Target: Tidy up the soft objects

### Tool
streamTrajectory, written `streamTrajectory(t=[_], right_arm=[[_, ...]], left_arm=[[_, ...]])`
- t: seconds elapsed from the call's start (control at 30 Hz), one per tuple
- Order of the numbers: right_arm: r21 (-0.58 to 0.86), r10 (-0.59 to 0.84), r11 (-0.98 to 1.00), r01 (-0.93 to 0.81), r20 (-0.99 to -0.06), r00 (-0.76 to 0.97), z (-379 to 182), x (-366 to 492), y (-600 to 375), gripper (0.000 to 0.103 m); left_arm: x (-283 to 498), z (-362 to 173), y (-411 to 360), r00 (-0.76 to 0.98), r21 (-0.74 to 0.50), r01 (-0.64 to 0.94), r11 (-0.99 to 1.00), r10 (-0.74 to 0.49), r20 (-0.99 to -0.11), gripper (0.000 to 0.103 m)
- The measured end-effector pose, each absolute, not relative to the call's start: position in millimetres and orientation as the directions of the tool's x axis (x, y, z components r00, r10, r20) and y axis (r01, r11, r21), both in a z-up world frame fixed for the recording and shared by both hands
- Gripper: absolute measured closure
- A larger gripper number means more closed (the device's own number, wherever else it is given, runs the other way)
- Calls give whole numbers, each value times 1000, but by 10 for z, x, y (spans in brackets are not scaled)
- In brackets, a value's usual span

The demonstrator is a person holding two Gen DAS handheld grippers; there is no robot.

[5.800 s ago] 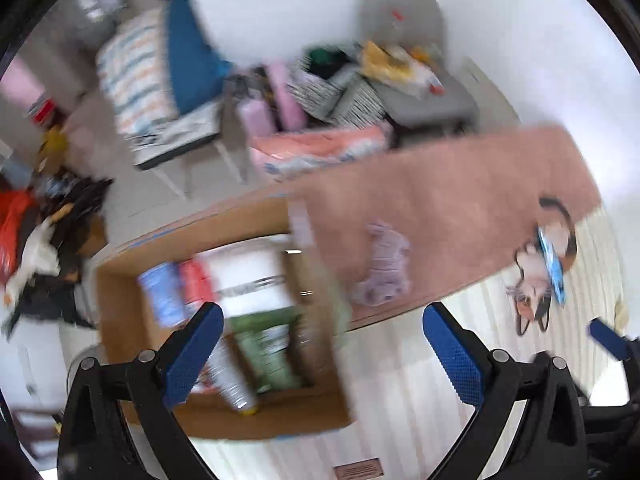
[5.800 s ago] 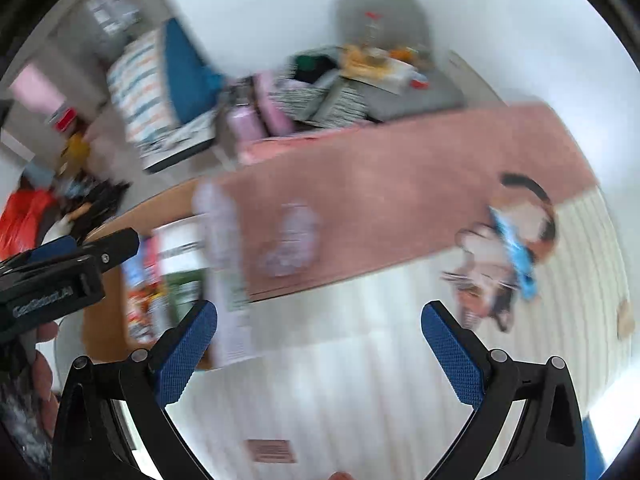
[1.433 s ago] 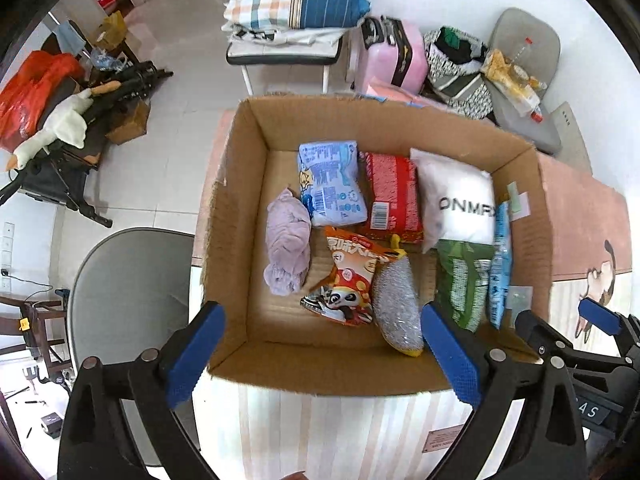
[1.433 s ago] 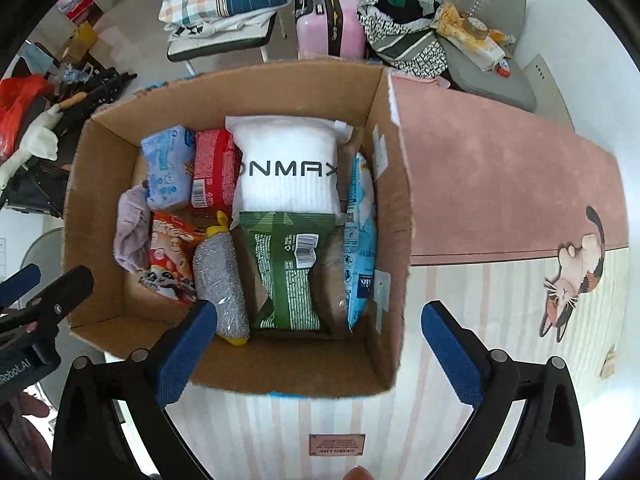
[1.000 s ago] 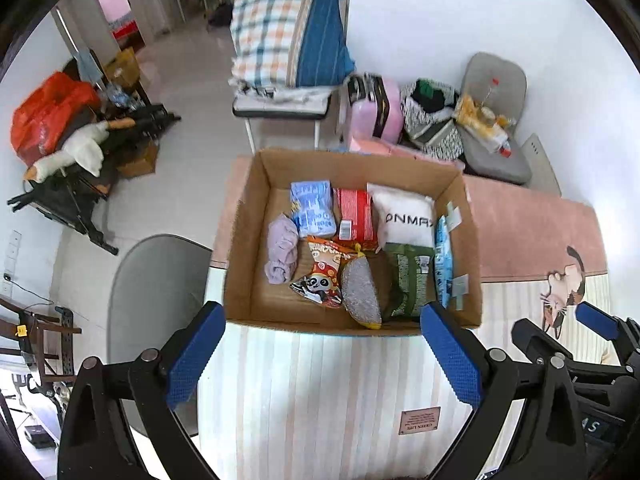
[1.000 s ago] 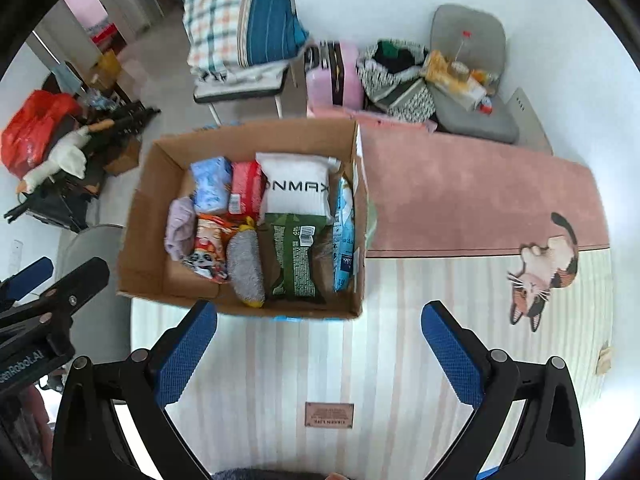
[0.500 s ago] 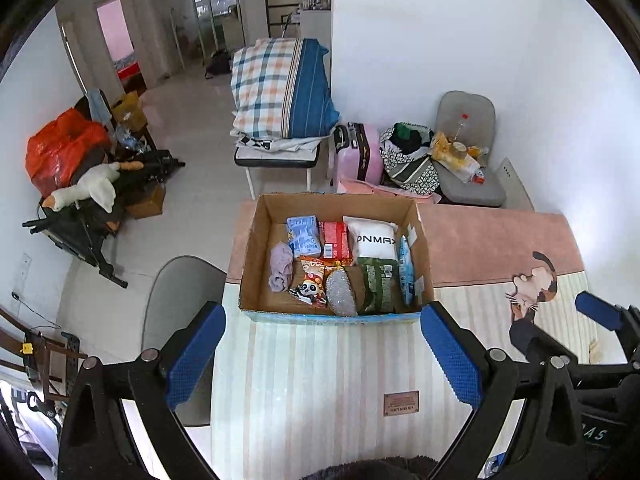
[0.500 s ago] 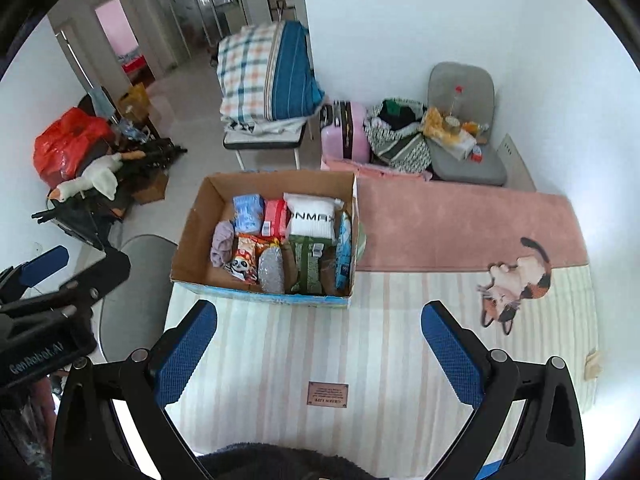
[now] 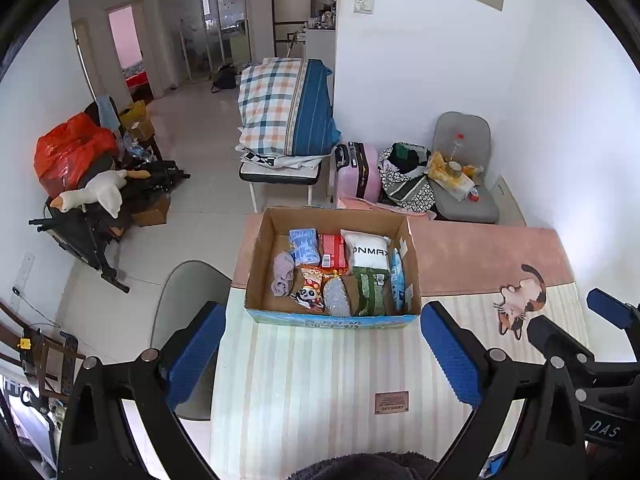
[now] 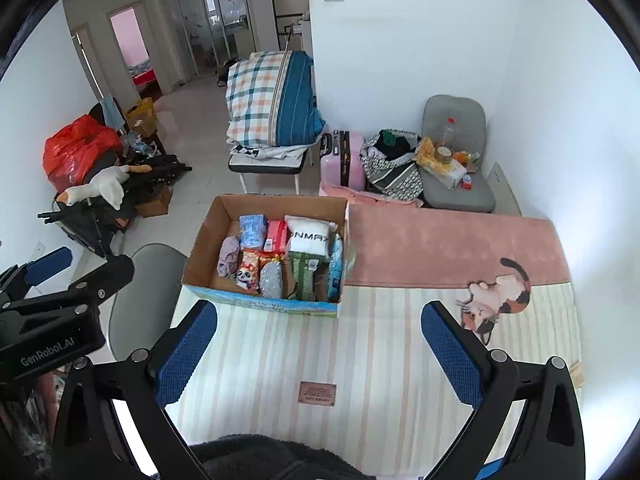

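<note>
While both jaws gape empty | cardboard box [image 9: 332, 318] packed; chair [image 9: 176, 300] left; cat print [image 10: 496, 300] right

Packets [image 9: 362, 254] lie in the box [image 9: 332, 318], on the mat's [image 9: 320, 380] far-left part

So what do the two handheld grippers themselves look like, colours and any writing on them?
Both are black plastic frames with round silver bolts at the joints. Each finger ends in a blue textured pad, as on the left gripper and the right gripper. The left gripper's body reads "GenRobot.AI" in white in the right wrist view; the right gripper's body shows white letters "DAS" in the left wrist view.
</note>
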State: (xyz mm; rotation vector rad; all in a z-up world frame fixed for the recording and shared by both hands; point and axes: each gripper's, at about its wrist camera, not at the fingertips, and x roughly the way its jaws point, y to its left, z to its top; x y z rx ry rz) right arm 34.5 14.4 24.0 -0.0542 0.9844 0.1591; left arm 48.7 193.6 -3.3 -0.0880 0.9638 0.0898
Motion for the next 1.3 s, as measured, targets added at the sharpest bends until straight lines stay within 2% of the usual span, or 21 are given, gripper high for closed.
streamTrajectory(t=[0.77, 1.3], right_arm=[[-28, 21, 995, -91, -869, 494, -419, 891, 164, 0], [-33, 15, 996, -89, -869, 494, -474, 886, 173, 0]], left_arm=[[806, -599, 1963, 501, 17, -133, 991, 82, -862, 3], [833, -642, 2008, 497, 7, -145, 989, 79, -864, 0]])
